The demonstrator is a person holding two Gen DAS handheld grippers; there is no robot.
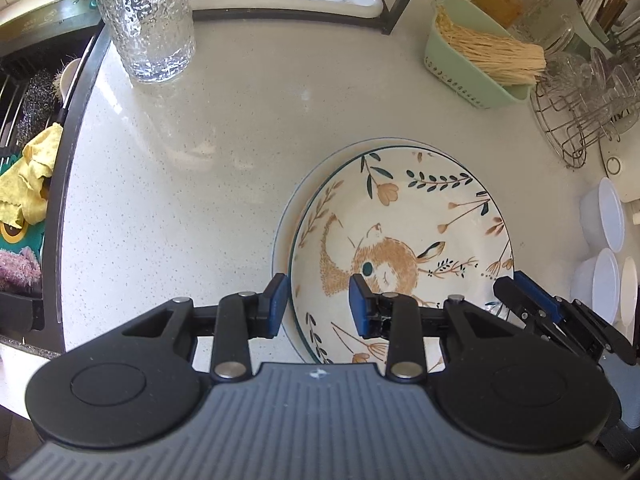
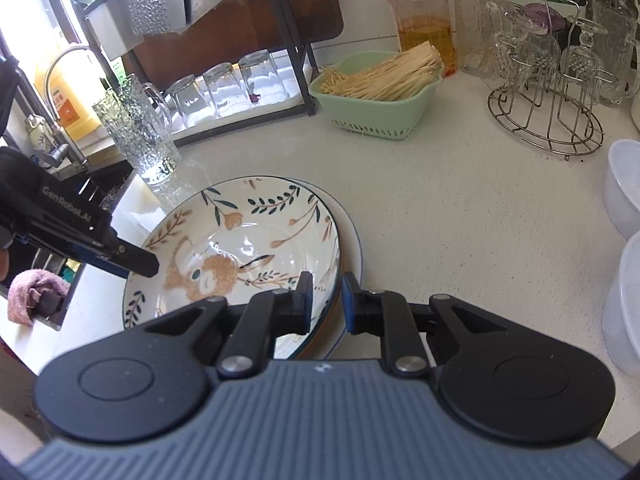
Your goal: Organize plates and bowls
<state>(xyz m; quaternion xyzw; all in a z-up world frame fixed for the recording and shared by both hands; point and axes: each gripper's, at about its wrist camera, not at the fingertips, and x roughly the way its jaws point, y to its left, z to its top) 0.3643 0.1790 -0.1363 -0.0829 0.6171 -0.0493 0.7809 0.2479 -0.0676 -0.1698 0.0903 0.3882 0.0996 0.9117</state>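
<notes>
A deep plate painted with a deer and leaves (image 1: 420,208) (image 2: 248,232) rests on a larger white plate with a blue rim (image 1: 282,240) (image 2: 350,240) on the pale counter. My right gripper (image 2: 326,300) is shut on the near right rim of the painted plate and also shows at that rim in the left wrist view (image 1: 508,286). My left gripper (image 1: 319,306) straddles the plate's left rim with its jaws well apart, one pad outside and one over the inside. I cannot tell whether its pads touch. Its dark tip (image 2: 136,262) shows at that edge.
Stacked white bowls (image 1: 604,216) (image 2: 628,184) stand to the right. Beyond the plates are a textured glass (image 1: 148,20) (image 2: 140,132), a green basket of sticks (image 1: 472,68) (image 2: 380,108) and a wire rack of glasses (image 1: 580,120) (image 2: 548,120). The sink (image 1: 32,120) lies left.
</notes>
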